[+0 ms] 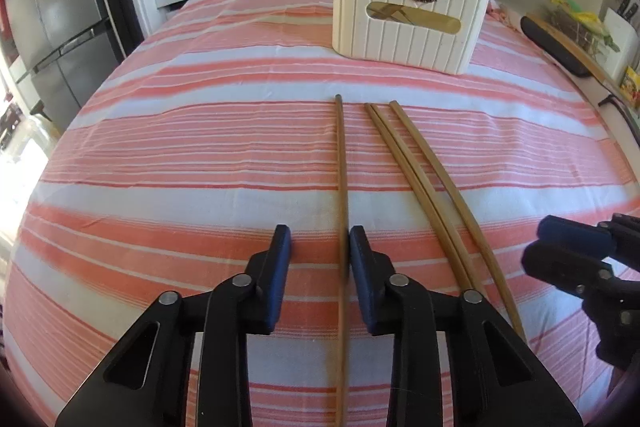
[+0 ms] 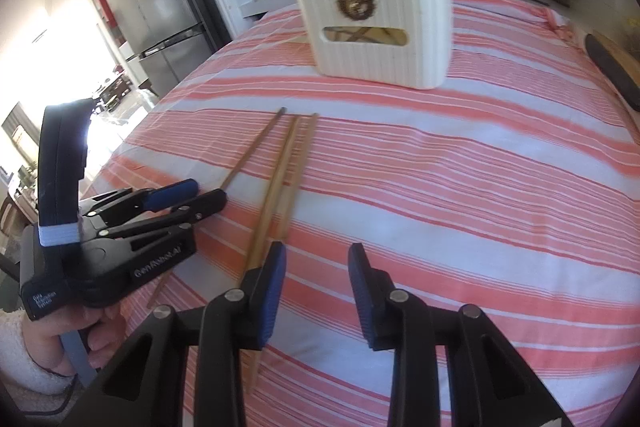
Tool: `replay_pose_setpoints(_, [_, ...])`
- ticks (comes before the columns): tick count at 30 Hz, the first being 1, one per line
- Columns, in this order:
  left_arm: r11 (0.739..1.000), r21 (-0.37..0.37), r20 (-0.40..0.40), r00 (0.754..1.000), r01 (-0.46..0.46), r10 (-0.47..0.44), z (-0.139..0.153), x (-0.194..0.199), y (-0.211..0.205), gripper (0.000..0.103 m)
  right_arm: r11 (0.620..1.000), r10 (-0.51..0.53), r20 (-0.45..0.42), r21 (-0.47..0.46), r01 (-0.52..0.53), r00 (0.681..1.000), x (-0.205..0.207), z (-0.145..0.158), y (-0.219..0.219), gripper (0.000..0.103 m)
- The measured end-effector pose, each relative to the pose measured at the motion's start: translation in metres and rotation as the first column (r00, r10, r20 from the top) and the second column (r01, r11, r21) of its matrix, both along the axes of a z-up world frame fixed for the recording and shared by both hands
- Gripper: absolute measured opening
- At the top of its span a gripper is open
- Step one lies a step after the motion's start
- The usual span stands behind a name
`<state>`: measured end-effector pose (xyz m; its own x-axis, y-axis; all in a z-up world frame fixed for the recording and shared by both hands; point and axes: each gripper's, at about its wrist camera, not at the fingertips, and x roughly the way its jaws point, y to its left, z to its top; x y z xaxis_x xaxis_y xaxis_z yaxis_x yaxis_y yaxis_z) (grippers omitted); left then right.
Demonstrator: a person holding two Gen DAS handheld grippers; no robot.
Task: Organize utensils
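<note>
"GenRobot.AI", probably, in white on the left claw (image 2: 192, 199)

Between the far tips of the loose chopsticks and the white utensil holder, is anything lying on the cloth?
Nothing: in the left wrist view, only bare striped tablecloth runs from the chopsticks to the holder. The right wrist view agrees.

The left wrist view looks forward, low and close over the striped tablecloth (image 1: 200, 155), between the two fingers of the left gripper (image 1: 320, 247). The right wrist view looks the same way from further right, along the right gripper (image 2: 316, 263). Both views share the chopsticks (image 1: 420, 187), the white holder (image 1: 412, 19) behind them, and the kitchen counter beyond.
</note>
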<state>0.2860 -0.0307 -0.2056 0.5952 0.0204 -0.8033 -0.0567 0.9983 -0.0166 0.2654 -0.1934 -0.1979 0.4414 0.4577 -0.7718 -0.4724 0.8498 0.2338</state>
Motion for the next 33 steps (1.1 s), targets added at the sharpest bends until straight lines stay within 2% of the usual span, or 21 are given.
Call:
replay_pose_setpoints(2, [1.000,-0.010,-0.001,1.000,0.005,-0.005,0.000,-0.002,0.004,0.019,0.999,0.041,-0.006,-0.024,-0.041,0.999,0.002,-0.003,0.016,0.022])
replay_pose_setpoints(3, [1.000,-0.013,-0.001,1.000,0.006,-0.006,0.000,-0.002,0.006,0.016,0.998,0.051,-0.014,-0.045,-0.052,0.999,0.004,-0.006,0.023,0.014])
replay_pose_setpoints(5, [1.000,-0.018,0.001,1.000,0.008,-0.008,0.000,-0.004,0.008,0.016,0.995,0.064,-0.034,-0.076,-0.067,0.997,0.004,-0.013,0.032,0.010])
replay_pose_setpoints(7, [1.000,-0.015,0.003,1.000,0.008,-0.008,0.000,-0.005,0.009,0.014,0.989,0.068,-0.015,-0.128,-0.070,0.998,0.001,-0.017,0.038,0.008])
replay_pose_setpoints(10, [1.000,-0.026,0.000,1.000,-0.004,0.004,0.000,-0.006,0.014,0.009,0.975,-0.008,0.044,-0.220,0.017,0.999,-0.003,-0.014,0.033,0.006])
replay_pose_setpoints(12, [0.999,-0.037,-0.003,1.000,-0.014,0.014,0.000,-0.008,0.022,0.008,0.952,-0.083,0.099,-0.285,0.109,0.992,-0.005,-0.013,0.019,0.006])
replay_pose_setpoints(16, [0.998,-0.056,-0.006,1.000,-0.025,0.025,-0.001,-0.011,0.039,0.008,0.913,-0.230,0.116,-0.317,0.255,0.966,-0.012,-0.017,-0.033,0.006])
replay_pose_setpoints(18, [0.997,-0.073,-0.011,1.000,-0.014,0.013,-0.001,-0.010,0.044,0.008,0.892,-0.279,0.126,-0.333,0.305,0.952,-0.017,-0.017,-0.057,0.006])
replay_pose_setpoints(20, [0.997,-0.075,-0.017,1.000,0.006,-0.007,-0.001,-0.008,0.044,0.008,0.887,-0.309,0.125,-0.319,0.334,0.943,-0.021,-0.016,-0.077,0.006])
replay_pose_setpoints(22, [0.996,-0.083,-0.024,0.999,0.041,-0.043,0.000,-0.004,0.042,0.015,0.889,-0.328,0.128,-0.293,0.352,0.936,-0.021,-0.017,-0.091,0.008])
replay_pose_setpoints(23, [0.994,-0.089,-0.028,0.998,0.060,-0.063,0.000,-0.002,0.040,0.023,0.894,-0.333,0.118,-0.275,0.353,0.936,-0.021,-0.017,-0.097,0.010])
replay_pose_setpoints(24, [0.993,-0.089,-0.034,0.996,0.081,-0.084,0.001,0.000,0.039,0.034,0.896,-0.338,0.114,-0.265,0.356,0.934,-0.019,-0.017,-0.099,0.021])
replay_pose_setpoints(25, [0.992,-0.078,-0.042,0.993,0.102,-0.106,0.001,0.003,0.036,0.042,0.896,-0.341,0.115,-0.259,0.359,0.933,-0.020,-0.017,-0.101,0.037])
replay_pose_setpoints(26, [0.992,-0.051,-0.051,0.992,0.115,-0.118,0.001,0.004,0.033,0.064,0.901,-0.337,0.113,-0.251,0.355,0.935,-0.020,-0.017,-0.103,0.045])
replay_pose_setpoints(27, [0.993,-0.016,-0.056,0.991,0.120,-0.121,0.000,0.005,0.030,0.078,0.906,-0.327,0.111,-0.245,0.345,0.939,-0.020,-0.017,-0.104,0.053])
replay_pose_setpoints(29, [0.991,0.025,-0.068,0.989,0.133,-0.131,-0.005,0.007,0.029,0.083,0.914,-0.302,0.102,-0.253,0.318,0.948,-0.018,-0.020,-0.102,0.054])
replay_pose_setpoints(33, [0.993,0.015,-0.073,0.991,0.117,-0.116,-0.008,0.010,0.038,0.096,0.925,-0.288,0.098,-0.228,0.303,0.953,-0.013,-0.022,-0.106,0.060])
